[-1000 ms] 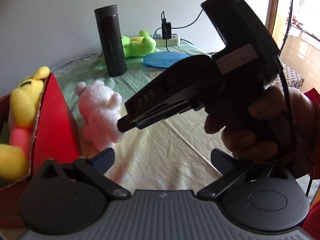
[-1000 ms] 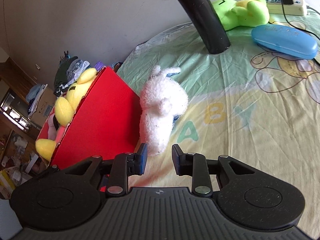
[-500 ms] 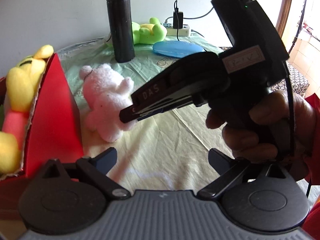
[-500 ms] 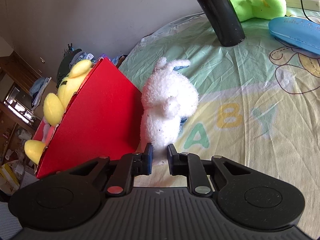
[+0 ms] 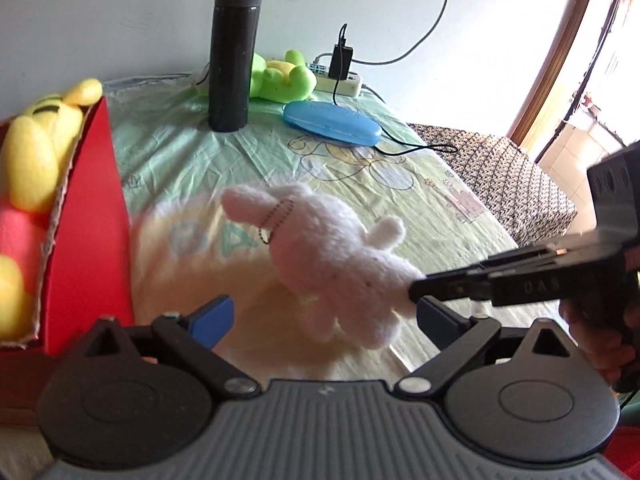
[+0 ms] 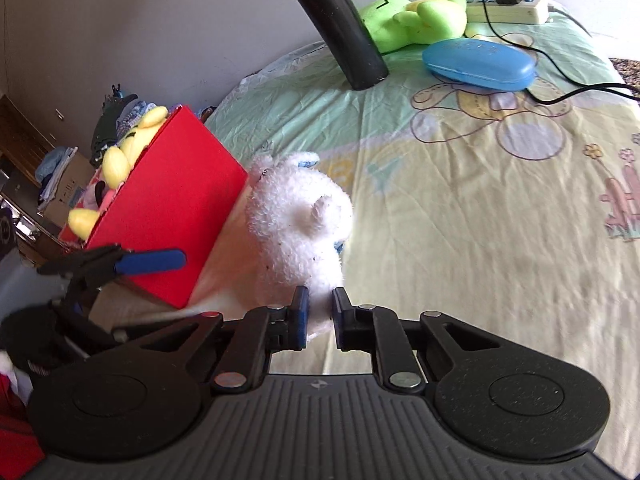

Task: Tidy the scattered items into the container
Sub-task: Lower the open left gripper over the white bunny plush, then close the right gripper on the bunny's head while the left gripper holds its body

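Observation:
A white plush rabbit (image 6: 300, 220) hangs tilted just right of the red box (image 6: 172, 216). My right gripper (image 6: 318, 308) is shut on its lower end. In the left wrist view the rabbit (image 5: 332, 256) lies stretched out ahead, pinched at its foot by the right gripper (image 5: 414, 292), which reaches in from the right. My left gripper (image 5: 324, 316) stands open, nothing between its fingers, with the rabbit just beyond them. The red box (image 5: 96, 220) at the left holds a yellow plush (image 5: 36, 152) and something pink.
On the printed bedsheet at the back stand a black flask (image 5: 234, 60), a green plush (image 5: 280, 78), a blue glasses case (image 5: 332, 124) and a power strip (image 5: 340, 80) with cables. A patterned cushion (image 5: 500, 184) lies at the right. Furniture and clothes (image 6: 60, 168) sit behind the box.
The right gripper closed on the white rabbit and drew it away from the red box. In the left wrist view that gripper moved from the centre to the right edge, and the rabbit now lies tilted.

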Available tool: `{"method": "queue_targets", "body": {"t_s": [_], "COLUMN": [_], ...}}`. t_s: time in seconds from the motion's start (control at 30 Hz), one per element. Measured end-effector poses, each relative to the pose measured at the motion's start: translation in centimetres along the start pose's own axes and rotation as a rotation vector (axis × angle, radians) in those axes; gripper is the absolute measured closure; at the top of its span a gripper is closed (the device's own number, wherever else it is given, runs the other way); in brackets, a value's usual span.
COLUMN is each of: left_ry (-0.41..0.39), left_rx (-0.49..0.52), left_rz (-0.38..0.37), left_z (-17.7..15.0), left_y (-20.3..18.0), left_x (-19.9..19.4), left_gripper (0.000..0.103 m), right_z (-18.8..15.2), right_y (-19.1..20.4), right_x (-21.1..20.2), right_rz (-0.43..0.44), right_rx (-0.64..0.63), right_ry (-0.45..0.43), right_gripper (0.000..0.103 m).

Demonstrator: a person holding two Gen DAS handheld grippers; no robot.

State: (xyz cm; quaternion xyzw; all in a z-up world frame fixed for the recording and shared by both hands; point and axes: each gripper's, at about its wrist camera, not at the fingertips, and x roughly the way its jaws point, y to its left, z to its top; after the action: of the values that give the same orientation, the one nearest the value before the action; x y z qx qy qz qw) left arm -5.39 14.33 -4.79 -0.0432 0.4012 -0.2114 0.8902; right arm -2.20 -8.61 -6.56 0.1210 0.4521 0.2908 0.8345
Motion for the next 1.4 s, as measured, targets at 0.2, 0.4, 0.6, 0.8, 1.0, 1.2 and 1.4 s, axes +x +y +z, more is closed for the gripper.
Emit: {"method": "queue_targets", "body": {"t_s": [0.2,0.4,0.6,0.8,1.0,1.2,1.4], "left_ry": [0.016,0.037,0.057,0.075,0.074,0.072,0.097], "left_rx": [-0.048,-0.018,0.004,-0.011,-0.037,-0.134,-0.173], "left_rz": [-0.014,-0.003,0.002,0.011,0.04,0.048,0.037], "left_z": [0.5,0.2,-0.6,-1.7,-2.7,-2.5,-2.7], "left_y": [0.5,0.1,0.0,0.3,0.9,2.1,2.7], "left_x": [0.7,0.8,0.5,0.1,-0.9,-0.2,0.6], "left_gripper": [0.005,0.005,0.005,0.005,0.006,0.006,0.008], "right_z": [-0.4,2.1,2.1,1.5,0.7,1.0,1.0], "right_y": [-1.3,-2.8,-1.7,1.1,3.8,2.5,2.2], "right_x": [-1.7,1.2,3.6,4.9,5.0,4.5,6.6], "right_rz": [0.122,0.043,0.142,0.221,0.219,0.169,0.198], "right_rx": [0.141,0.347,0.375,0.346,0.229,0.3,0.303], "right_ry": [-0.105,-0.171,-0.101,-0.025,-0.013,-0.084,-0.032], "right_gripper": [0.081,0.083,0.083,0.082,0.082,0.076,0.066]}}
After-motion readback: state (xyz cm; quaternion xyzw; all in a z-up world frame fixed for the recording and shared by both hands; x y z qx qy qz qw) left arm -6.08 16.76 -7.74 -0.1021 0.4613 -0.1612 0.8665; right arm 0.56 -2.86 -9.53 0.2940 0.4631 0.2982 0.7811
